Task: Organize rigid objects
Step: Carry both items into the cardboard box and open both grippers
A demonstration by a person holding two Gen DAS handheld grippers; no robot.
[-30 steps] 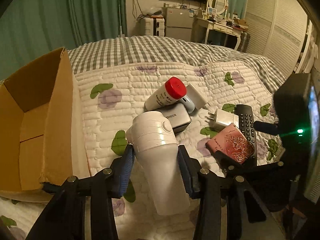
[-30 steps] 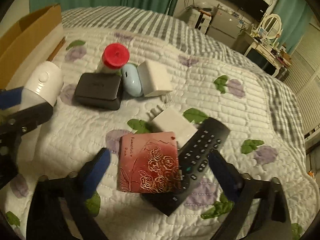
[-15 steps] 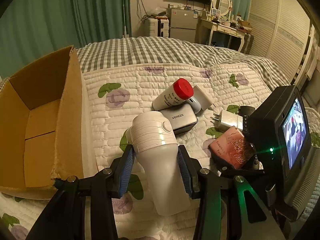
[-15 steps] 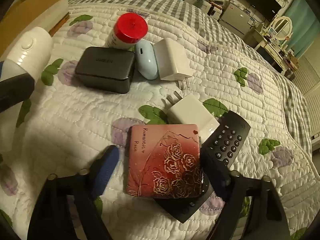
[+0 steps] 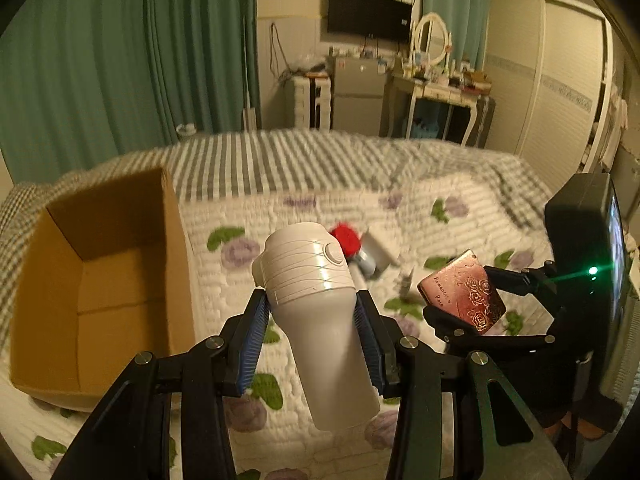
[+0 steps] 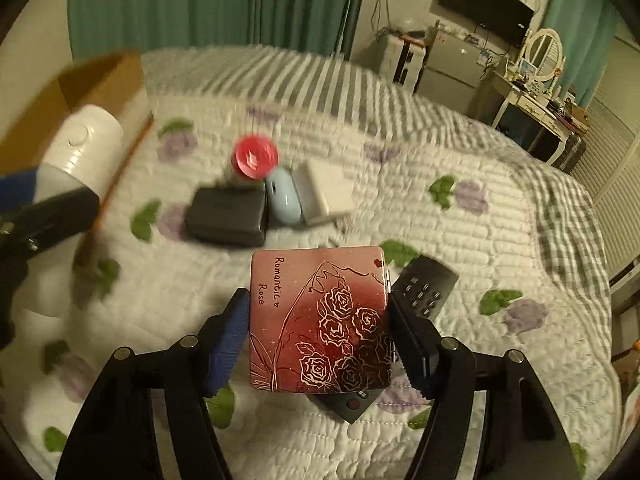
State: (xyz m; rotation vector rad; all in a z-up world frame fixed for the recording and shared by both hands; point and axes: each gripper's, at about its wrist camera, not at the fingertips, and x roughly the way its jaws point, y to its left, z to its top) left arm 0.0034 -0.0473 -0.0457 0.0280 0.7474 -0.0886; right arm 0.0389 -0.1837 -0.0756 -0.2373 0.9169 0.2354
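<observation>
My left gripper [image 5: 311, 320] is shut on a white ribbed bottle [image 5: 304, 264] and holds it tilted above the quilt, just right of the open cardboard box [image 5: 176, 264]. The same bottle [image 6: 84, 144] shows at the left edge of the right wrist view. Both pads of my right gripper [image 6: 318, 308] press on the sides of a pink tin with gold roses [image 6: 320, 340]. That tin [image 5: 464, 296] hangs clear of the bed, above the black remote [image 6: 424, 288].
On the quilt lie a red-capped bottle [image 6: 256, 158], a black power bank [image 6: 228, 220], a pale blue case [image 6: 284, 196] and a white charger [image 6: 326, 188]. The cardboard box [image 6: 100, 76] sits at the bed's left side, with nothing visible inside. Furniture stands beyond the bed.
The right gripper closed on the rose tin and lifted it off the remote and charger. The left gripper rose with the white bottle, and both views tilted up.
</observation>
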